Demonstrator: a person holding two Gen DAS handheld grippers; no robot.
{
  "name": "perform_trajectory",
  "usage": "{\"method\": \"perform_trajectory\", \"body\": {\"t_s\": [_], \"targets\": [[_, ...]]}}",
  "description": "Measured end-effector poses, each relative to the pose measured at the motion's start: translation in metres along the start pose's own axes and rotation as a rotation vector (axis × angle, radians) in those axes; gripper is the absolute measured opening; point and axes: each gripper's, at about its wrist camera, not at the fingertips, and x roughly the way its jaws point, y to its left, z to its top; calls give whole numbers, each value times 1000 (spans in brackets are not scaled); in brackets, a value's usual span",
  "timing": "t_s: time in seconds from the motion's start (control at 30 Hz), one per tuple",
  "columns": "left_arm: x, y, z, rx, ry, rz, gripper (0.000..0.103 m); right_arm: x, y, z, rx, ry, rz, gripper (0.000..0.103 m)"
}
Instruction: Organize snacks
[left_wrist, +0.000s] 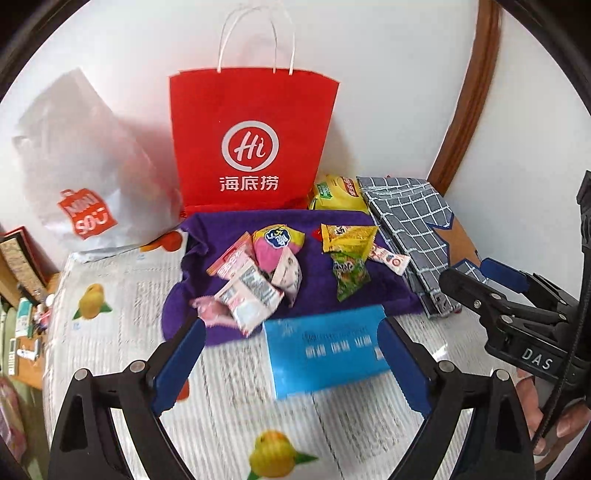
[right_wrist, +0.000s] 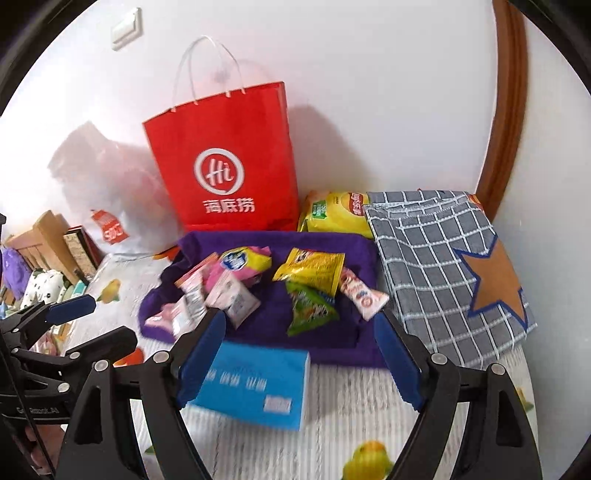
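Snacks in small shiny packets lie in two little heaps on a purple fuzzy cloth (left_wrist: 295, 295). The pink and white packets (left_wrist: 255, 280) are piled on the left side of the cloth. A yellow crinkly packet (left_wrist: 347, 238), a green crinkly packet (left_wrist: 347, 275) and a long white candy bar wrapper (left_wrist: 391, 258) lie on the right side, touching each other. A big yellow chip bag (left_wrist: 338, 192) sits behind the cloth, next to a tall red paper bag with white string handles (left_wrist: 251, 147) that stands against the white wall.

A flat blue box with white writing (left_wrist: 328, 350) lies on the table in front of the cloth, nearer to the grippers than the snacks are. The left gripper (left_wrist: 291, 354) has its blue pads spread wide. In its own view the blue box shows between the pads, but the pads do not press on it. The right gripper (right_wrist: 301, 358) is spread wide too and holds nothing. The box looks close by its left pad in its own view, and the snacks lie past both grippers, farther up the table.

A grey checked cloth with a brown star (right_wrist: 450, 273) lies to the right of the purple cloth. A white plastic shopping bag with a red label (left_wrist: 85, 181) leans on the left. The table has a white cover with yellow fruit pictures (left_wrist: 122, 306).
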Motion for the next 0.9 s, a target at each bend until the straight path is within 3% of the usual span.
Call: {"method": "perform_trajectory", "body": {"t_s": [0.27,0.4,0.57,0.9], "targets": [[-45,-20,-43,-3,-57,47,94,-60,-5,-49,25,-55,-34,83],[-69,-28,-63,-3,-88,64,94,-87,-8,-71,22,-88,-61,98],[-96,-37,-83,-15,-122,84,94,-112,-11,-94,28,-90,-67,102],[-118,-49,-97,-9,-155,92,94,-142,-9,-110,0,-110,-89,102]]}}
